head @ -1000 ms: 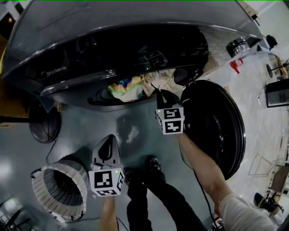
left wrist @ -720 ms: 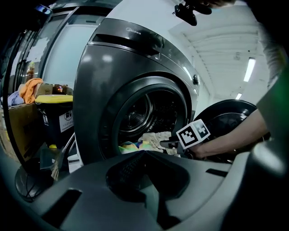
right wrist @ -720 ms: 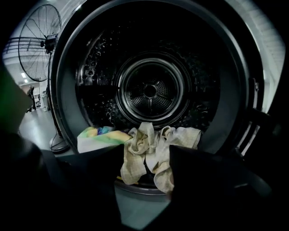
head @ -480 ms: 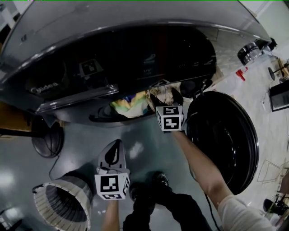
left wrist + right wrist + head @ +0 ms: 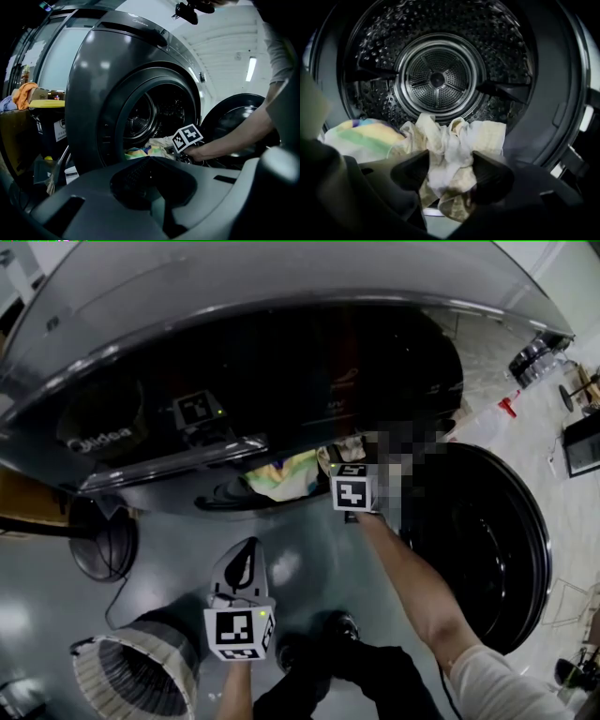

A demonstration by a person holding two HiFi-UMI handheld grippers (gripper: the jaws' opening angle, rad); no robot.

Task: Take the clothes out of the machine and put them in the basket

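Washing machine, dark grey, front-loading. Its round door is swung fully open to the right in the head view.

Right tongs: reaching into the mouth of the drum. The jaws have just been closing, with a cream cloth bunched between them. The cloth fills the gap and the pads pinch it. A fold hangs below the jaws, over the lower lip of the opening. The rest of the cloth lies at the front of the drum floor.

Striped cloth, pastel green, yellow and blue: also at the front of the drum, just beside the cream one on its left, touching it. Clear of the jaws.

Left tongs: held low in front of the machine, well apart from the opening, pointing toward it. Jaws pressed together, nothing between them.

Basket: pale, ribbed wall, standing on the floor at lower left in the head view, just beside the left tongs. Its inside is dark; contents cannot be made out.

The person's bare forearm runs from lower right up to the marker cube at the drum opening.
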